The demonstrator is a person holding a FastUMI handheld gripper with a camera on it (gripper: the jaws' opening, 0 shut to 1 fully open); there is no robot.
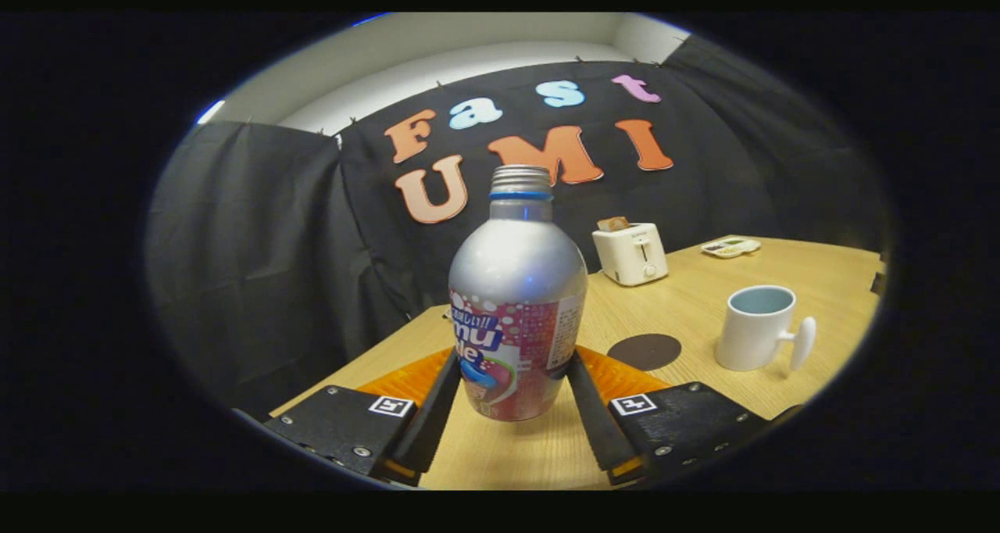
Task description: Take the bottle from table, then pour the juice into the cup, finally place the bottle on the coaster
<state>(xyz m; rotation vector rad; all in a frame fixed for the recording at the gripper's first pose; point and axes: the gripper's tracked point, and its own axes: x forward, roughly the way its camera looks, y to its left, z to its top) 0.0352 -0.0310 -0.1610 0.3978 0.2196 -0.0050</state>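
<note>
The light wooden tabletop (pixel 703 298) carries everything, and the task looks to be at its first step. The silver metal bottle with a pink printed label and a blue neck ring (pixel 517 298) stands upright between the two fingers of the gripper (pixel 512 377). The jaws sit against its lower sides, one on each flank, so they appear clamped on it. The bottle's base looks slightly clear of the wood, which suggests the take is done or nearly so, though that gap is hard to judge through the fisheye bend. Its cap appears to be off, the threaded neck bare.

Pouring and placing are both left. The white ceramic cup with a pale blue inside and a knob-ended handle (pixel 756 328) stands well apart to the right of the bottle, upright. The round dark brown coaster (pixel 644 351) lies flat between bottle and cup, with nothing on it.

Farther back stand a white toaster with something in its slot (pixel 630 253) and a small white tray (pixel 730 246), whose contents are too small to make out.

How much juice the opaque bottle holds is hidden, and so is the cup's bottom. The finger pads are covered by the bottle, so the firmness of the grip cannot be confirmed.
</note>
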